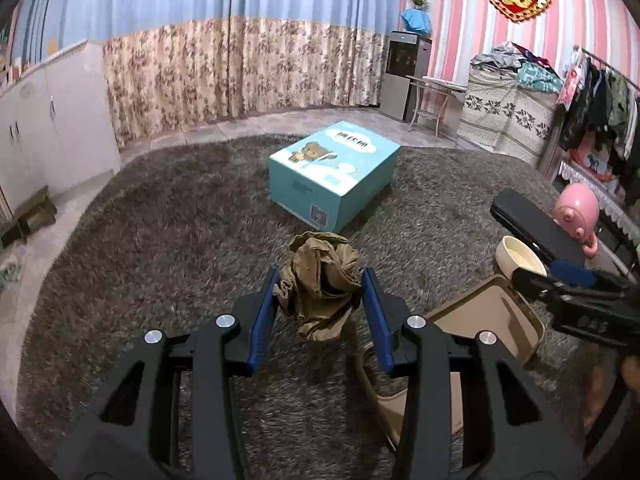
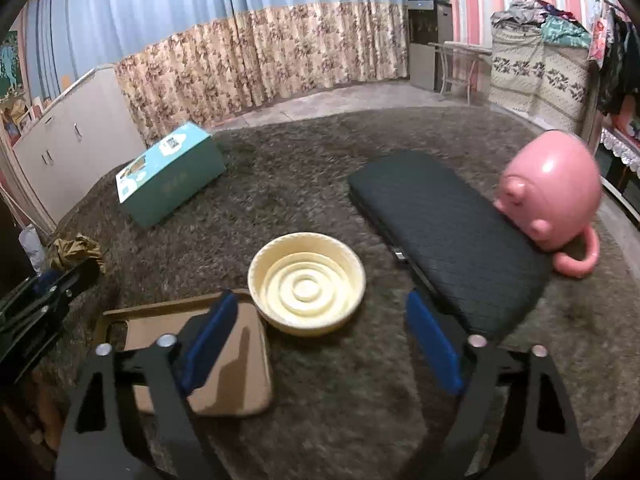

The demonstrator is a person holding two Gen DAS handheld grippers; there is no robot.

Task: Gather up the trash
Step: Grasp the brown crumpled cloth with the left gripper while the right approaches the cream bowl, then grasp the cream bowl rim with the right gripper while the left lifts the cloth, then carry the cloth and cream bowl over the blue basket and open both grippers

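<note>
A crumpled ball of brown paper (image 1: 316, 300) hangs above the carpet, and my left gripper (image 1: 321, 278) is shut on it with both blue pads pressed to its sides. The same paper (image 2: 76, 248) shows at the left edge of the right wrist view, behind the left gripper (image 2: 60, 280). A cream ribbed bowl (image 2: 306, 284) sits on the carpet. My right gripper (image 2: 320, 300) stands open around its near side, and the pads do not press on it. In the left wrist view the right gripper (image 1: 560, 276) reaches over that bowl (image 1: 520, 254).
A tan bin (image 1: 492, 312) (image 2: 224, 360) stands just below and between the two grippers. On the shaggy grey carpet (image 1: 180, 240) lie a teal box (image 1: 334, 172), a black case (image 2: 448, 240) and a pink pig-shaped pot (image 2: 552, 196). Cabinets line the left wall.
</note>
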